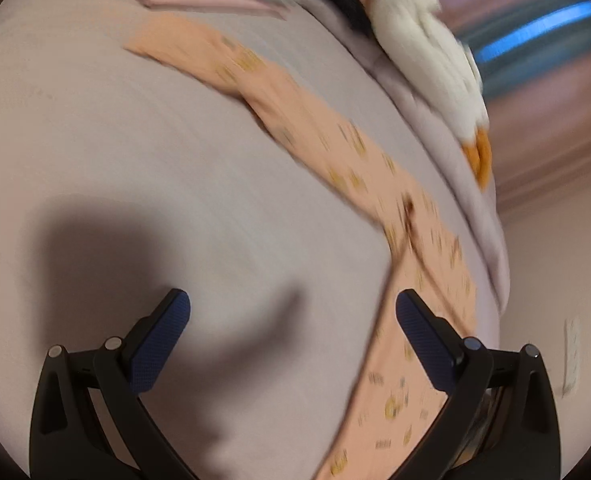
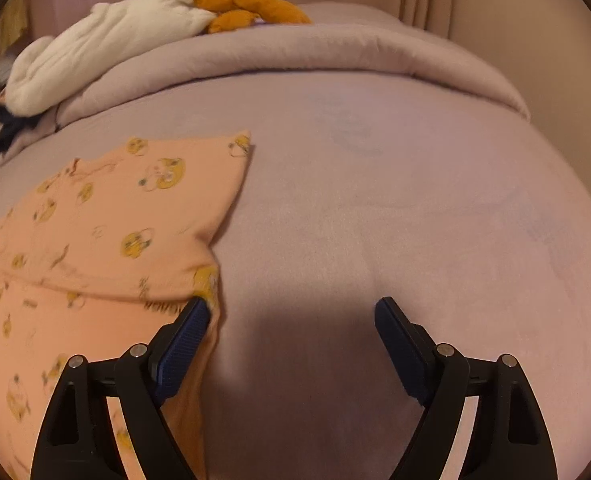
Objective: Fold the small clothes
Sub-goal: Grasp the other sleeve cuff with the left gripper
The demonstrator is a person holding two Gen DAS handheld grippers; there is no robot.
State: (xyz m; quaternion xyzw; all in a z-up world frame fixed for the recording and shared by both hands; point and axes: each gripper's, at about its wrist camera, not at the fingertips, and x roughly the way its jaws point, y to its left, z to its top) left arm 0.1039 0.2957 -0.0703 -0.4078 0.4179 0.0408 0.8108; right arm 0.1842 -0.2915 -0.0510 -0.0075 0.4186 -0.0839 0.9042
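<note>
1. Step in hand, as I judge it: mid-fold on the peach garment [image 2: 107,216], w/ yellow cartoon-chick print. In the right wrist view a sleeve-like flap lies turned over the body of the garment, so at least one fold looks done; the rest is not yet folded.
2. Where it is: flat on the mauve bedspread [image 2: 375,208], left part of the right wrist view. In the left wrist view it runs as a long peach band [image 1: 335,152] from upper left down to lower right — heavy motion blur there, so details are unclear.
3. Right gripper [image 2: 291,316]: fingers wide apart, nothing between them. Its left fingertip [image 2: 193,320] sits at the garment's right edge, touching or just over it — can't tell which. The right finger is over bare bedspread.
4. Left gripper [image 1: 293,312]: also spread wide and empty. Its right finger [image 1: 419,328] overlaps the peach cloth in view; the other is over bare bedspread.
5. Pose: both point forward and down at the bed, low over it, shadows right beneath.
6. Next move calls for, prob.: closing on an edge or corner each, taking one layer only, then carrying it across evenly so the fold lands square.
7. Also there: white plush toy w/ orange parts [image 2: 107,44] on the rolled duvet [image 2: 335,56], well apart from the work.
</note>
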